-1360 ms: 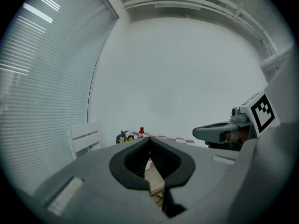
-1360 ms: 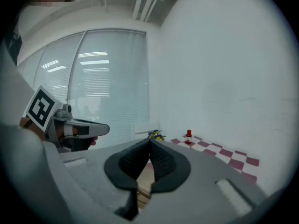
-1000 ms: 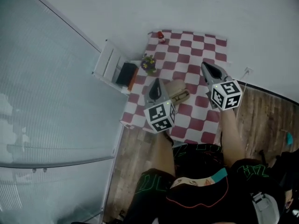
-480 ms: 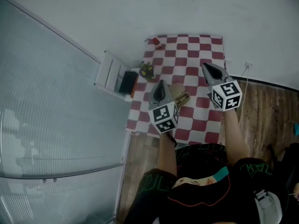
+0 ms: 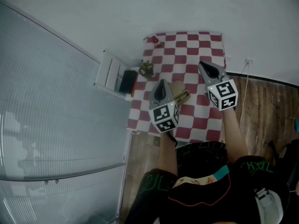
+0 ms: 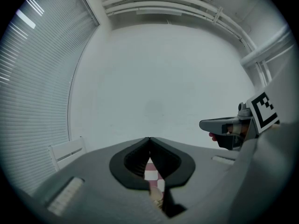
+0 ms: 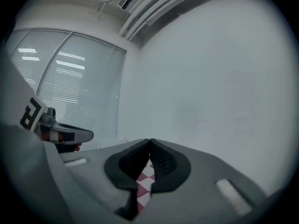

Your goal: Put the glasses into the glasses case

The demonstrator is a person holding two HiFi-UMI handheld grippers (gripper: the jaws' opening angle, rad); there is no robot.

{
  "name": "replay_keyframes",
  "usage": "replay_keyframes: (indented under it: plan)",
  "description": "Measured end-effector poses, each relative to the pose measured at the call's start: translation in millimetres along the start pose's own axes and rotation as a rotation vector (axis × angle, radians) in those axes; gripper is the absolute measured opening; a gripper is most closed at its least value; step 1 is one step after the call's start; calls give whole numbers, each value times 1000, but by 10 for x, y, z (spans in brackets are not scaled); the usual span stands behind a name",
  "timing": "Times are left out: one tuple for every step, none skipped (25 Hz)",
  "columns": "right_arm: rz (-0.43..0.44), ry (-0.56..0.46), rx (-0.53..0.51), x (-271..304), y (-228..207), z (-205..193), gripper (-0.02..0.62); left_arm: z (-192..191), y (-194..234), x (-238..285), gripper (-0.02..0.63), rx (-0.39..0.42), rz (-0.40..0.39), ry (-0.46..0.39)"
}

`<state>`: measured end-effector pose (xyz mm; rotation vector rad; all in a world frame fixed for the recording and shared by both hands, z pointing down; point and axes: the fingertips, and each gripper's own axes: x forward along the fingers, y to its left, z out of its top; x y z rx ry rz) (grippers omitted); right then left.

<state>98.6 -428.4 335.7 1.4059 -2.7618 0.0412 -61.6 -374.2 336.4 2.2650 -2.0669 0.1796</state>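
Note:
A tan glasses case (image 5: 177, 88) lies open near the middle of the red-and-white checked tablecloth (image 5: 196, 45). The glasses (image 5: 183, 97) seem to rest at its front edge, too small to make out clearly. My left gripper (image 5: 161, 84) hovers just left of the case, jaws closed with nothing between them (image 6: 149, 141); a sliver of cloth and tan case (image 6: 157, 197) shows below the tips. My right gripper (image 5: 202, 65) hangs over the cloth to the right of the case, also shut and empty (image 7: 149, 142). Each gripper shows in the other's view: right gripper (image 6: 229, 127), left gripper (image 7: 65, 135).
A small potted plant (image 5: 147, 69) and a red object (image 5: 154, 40) stand on the table's left side. A white rack (image 5: 110, 71) with a black item (image 5: 127, 81) adjoins the table's left edge. Wooden floor (image 5: 264, 101) and a cable (image 5: 245, 71) lie to the right.
The head view has shifted slightly, so the table sits a little higher and further right. Both grippers stay shut above the cloth in nearly the same places.

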Motion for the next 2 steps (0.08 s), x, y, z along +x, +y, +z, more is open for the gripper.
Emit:
replay_keyframes:
  plan:
    - [-9, 9, -1, -5, -12, -19, 3, -4, -5, -6, 9, 0, -1, 0]
    - [-19, 20, -1, -12, -24, -41, 3, -9, -12, -12, 9, 0, -2, 1]
